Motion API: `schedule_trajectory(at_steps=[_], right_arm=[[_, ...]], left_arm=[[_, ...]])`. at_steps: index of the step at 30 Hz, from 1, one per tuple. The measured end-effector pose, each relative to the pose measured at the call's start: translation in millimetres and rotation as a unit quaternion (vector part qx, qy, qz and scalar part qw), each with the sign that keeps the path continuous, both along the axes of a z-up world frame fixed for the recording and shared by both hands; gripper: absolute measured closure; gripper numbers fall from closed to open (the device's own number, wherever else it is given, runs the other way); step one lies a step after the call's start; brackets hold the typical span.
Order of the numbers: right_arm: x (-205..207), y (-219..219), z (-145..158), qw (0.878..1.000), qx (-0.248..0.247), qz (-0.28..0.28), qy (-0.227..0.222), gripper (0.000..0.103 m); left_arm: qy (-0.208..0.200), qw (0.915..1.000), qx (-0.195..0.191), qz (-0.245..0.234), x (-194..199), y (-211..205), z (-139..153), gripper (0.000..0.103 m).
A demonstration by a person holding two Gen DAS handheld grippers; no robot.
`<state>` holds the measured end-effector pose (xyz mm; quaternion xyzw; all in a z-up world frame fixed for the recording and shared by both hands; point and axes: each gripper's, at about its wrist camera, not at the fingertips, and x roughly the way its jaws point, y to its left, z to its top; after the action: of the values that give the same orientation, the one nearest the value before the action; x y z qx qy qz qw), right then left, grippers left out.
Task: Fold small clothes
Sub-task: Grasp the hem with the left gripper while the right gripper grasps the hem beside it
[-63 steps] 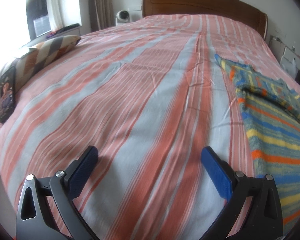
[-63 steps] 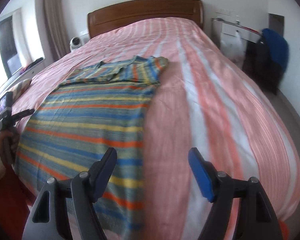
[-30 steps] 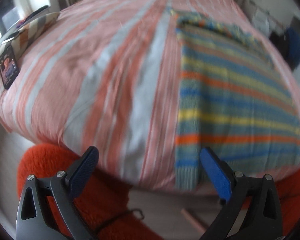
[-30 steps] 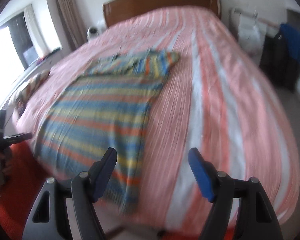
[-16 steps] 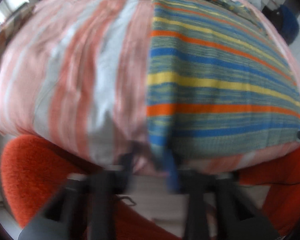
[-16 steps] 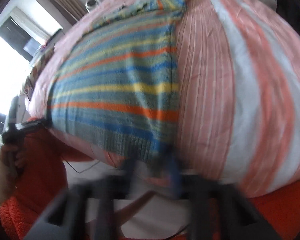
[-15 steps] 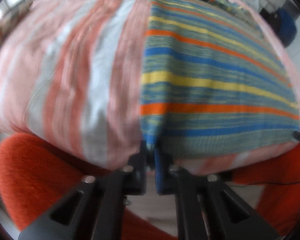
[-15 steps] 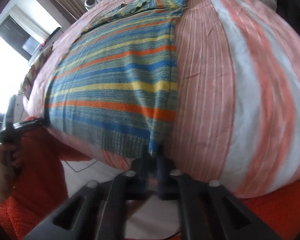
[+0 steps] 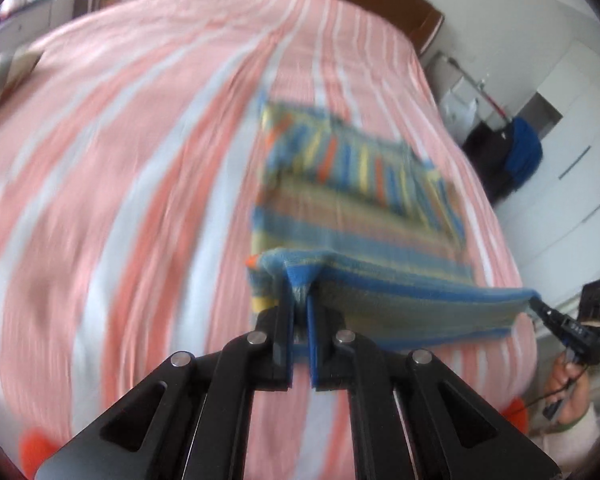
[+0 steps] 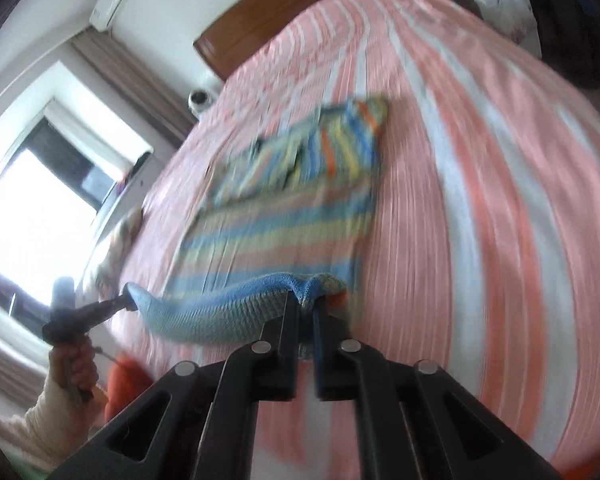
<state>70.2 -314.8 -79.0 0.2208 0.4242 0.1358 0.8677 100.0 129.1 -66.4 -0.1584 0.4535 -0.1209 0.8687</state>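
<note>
Two grippers are engaged on one garment: the left gripper has its fingers pressed together on the near left hem corner of the striped sweater, and the right gripper has its fingers clamped likewise on the near right hem corner. Between them the hem hangs raised off the bed in a shallow sag, while the upper body and folded-in sleeves of the garment lie flat toward the headboard, right of the bed's centre line. Judgement: the step in hand is carrying the hem up over the body for a crosswise fold. To do it well, both corners should travel level and at equal pace, with enough tension to take out the sag, and land square on the shoulder line before release; uneven travel would skew the fold. The surface is a pink-and-white striped bedspread, soft and liable to drag under knitwear. Room: window and small white device on the left side, dark hanging clothes on the right. Both views are motion-blurred; fine detail is unreliable.
</note>
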Motion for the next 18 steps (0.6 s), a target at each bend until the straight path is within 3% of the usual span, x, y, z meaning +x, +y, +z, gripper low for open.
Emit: schedule_trajectory(at_steps=[5,10,11,12,14,15,18], right_arm=[[116.1,-16.5,4.1,0.999,-0.013,-0.02,-0.026,0.098],[227.4,-21.0,-6.1,0.998,-0.033,-0.039,-0.021,0.098],[246.6,-20.3,-11.2,0.998,-0.033,-0.04,-0.024,0.097],[265.5,-20.6,-19.8,0.999,-0.02,-0.037,-0.022,0.095],[289.6,-25.6,-35.4,0.998,-0.026,-0.052,-0.003,0.076],[295.0,-30.6,-41.2,0.997,-0.031,-0.068,0.008,0.071],[278.9,-43.2,-32.5,0.996,-0.027,-0.082,-0.003,0.071]], left_arm=[[0.0,0.9996,0.023,0.019,117.2,-6.7,-2.7,0.1],[0.022,0.9968,0.057,0.051,197.7,-11.2,-27.4,0.096],[0.036,0.9947,0.068,0.068,217.2,-11.8,-36.2,0.09],[0.045,0.9932,0.072,0.08,220.3,-7.8,-36.8,0.077],[0.051,0.9914,0.063,0.103,227.4,3.6,-38.4,0.06],[0.041,0.9914,0.053,0.113,224.9,11.6,-34.5,0.051],[-0.001,0.9934,0.043,0.107,198.2,29.7,-17.8,0.033]])
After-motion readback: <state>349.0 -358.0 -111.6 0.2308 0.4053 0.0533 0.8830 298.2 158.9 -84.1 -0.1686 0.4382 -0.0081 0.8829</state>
